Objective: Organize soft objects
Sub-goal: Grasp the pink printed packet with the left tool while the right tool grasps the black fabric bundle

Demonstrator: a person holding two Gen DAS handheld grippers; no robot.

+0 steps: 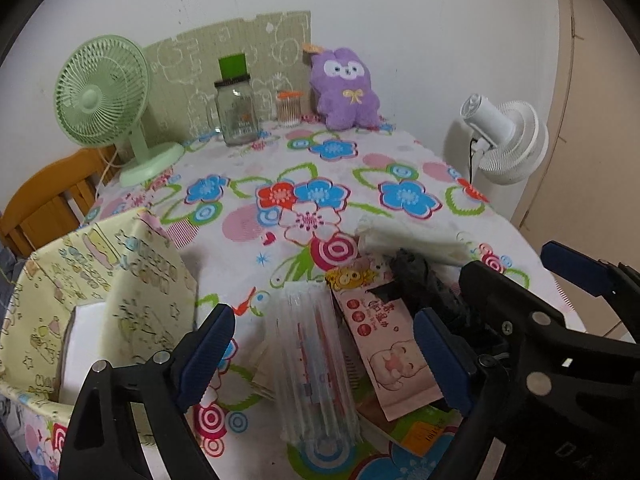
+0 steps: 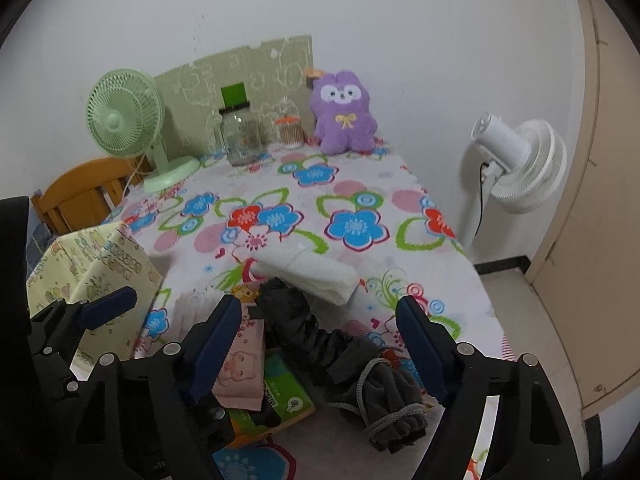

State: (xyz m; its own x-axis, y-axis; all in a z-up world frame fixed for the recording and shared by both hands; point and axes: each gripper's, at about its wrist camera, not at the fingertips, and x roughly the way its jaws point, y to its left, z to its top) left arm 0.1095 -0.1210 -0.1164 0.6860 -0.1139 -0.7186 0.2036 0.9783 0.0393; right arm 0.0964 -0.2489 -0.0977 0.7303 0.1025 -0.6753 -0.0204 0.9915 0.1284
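A: Your table wears a white flower-printed cloth (image 1: 320, 152), with a mint green desk fan (image 1: 100, 96) at the upper left of the frame and a purple plush rabbit (image 1: 346, 88) against the wall.

B: Where are the soft things?

A: Low in the frame: a clear plastic sleeve (image 1: 316, 364), a pink wet-wipe packet (image 1: 388, 344), a rolled white cloth (image 2: 312, 270) and a dark grey drawstring bundle (image 2: 360, 364). A yellow cartoon-print fabric box (image 1: 120, 280) stands at the left.

B: And your grippers?

A: Your left gripper (image 1: 324, 356) is spread around the sleeve, gripping nothing. Your right gripper (image 2: 320, 344) straddles the bundle, unclenched, pads clear.
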